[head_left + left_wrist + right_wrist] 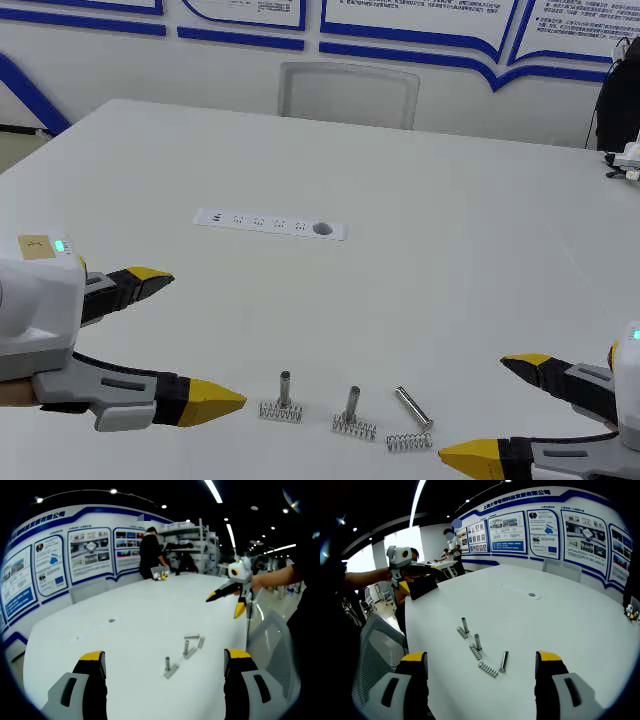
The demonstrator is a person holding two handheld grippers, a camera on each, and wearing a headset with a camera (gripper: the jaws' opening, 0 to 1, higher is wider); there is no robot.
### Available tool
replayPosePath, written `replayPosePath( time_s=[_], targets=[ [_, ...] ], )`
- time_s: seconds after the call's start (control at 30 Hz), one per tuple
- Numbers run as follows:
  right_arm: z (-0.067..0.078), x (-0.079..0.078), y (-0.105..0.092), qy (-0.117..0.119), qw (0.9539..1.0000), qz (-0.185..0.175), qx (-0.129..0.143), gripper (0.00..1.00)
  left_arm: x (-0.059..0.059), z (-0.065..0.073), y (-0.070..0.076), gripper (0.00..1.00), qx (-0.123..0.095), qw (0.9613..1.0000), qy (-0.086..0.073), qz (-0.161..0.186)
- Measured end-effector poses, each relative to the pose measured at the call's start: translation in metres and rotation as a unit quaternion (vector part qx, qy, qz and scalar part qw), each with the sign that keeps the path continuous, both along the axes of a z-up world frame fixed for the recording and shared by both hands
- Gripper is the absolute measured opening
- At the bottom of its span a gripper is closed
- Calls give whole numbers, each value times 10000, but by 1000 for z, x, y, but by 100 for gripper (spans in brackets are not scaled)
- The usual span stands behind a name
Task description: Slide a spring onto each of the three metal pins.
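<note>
Yellow tips mark both pairs of jaws, and both pairs stand wide apart with nothing between them. The left gripper [185, 340] hovers above the table at the left of the work. The right gripper [495, 408] hovers at the right, its jaws aimed inward at the parts. Neither touches anything.

Between the two grippers, near the front edge of the white table [450, 250], the three metal pins sit in a row. The left pin [285, 385] and the middle pin [352, 398] stand upright. The right pin [412, 407] lies on its side, slanted. One spring lies flat at the foot of each: the first spring [280, 411], the second spring [354, 428] and the third spring [408, 440]. Whether each spring touches its pin cannot be told. No spring is on a pin.

Assessment: the task is not yet begun. The parts appear laid out in pairs, each spring beside its own pin, so that one gripper can steady a pin while the other feeds the coil over its top. The wide jaw setting suits an approach, not a hold.

Risks: the upright pins look slender and may topple at a nudge. The fallen pin must be righted or held. The springs are small and may slip or roll.

Farther out are a recessed socket strip [270, 223] and a grey chair [348, 93] at the far edge.
</note>
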State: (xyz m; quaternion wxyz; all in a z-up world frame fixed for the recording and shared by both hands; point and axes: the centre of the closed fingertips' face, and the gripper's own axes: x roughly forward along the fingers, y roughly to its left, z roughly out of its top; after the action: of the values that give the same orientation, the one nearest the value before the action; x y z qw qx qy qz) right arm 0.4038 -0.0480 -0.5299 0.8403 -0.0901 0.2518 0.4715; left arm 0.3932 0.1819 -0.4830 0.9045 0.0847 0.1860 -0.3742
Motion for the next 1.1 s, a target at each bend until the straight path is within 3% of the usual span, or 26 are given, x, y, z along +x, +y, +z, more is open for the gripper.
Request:
replayPosePath(
  time_s=[0.2,0.43,0.73,1.1],
  targets=[
    [2,-1,3,-29,10000,77,28,89,-2,-6,-1,100,43,9999,87,-35],
    [1,-2,3,4,10000,75,23,89,-3,-7,-4,100,36,9999,81,-66],
    [-3,-6,-1,2,9997,153,-177,89,-5,-11,-1,100,76,9999,136,-42],
    [-7,-10,10,43,9994,284,-209,89,-7,-15,3,100,126,9998,146,-12]
  ],
)
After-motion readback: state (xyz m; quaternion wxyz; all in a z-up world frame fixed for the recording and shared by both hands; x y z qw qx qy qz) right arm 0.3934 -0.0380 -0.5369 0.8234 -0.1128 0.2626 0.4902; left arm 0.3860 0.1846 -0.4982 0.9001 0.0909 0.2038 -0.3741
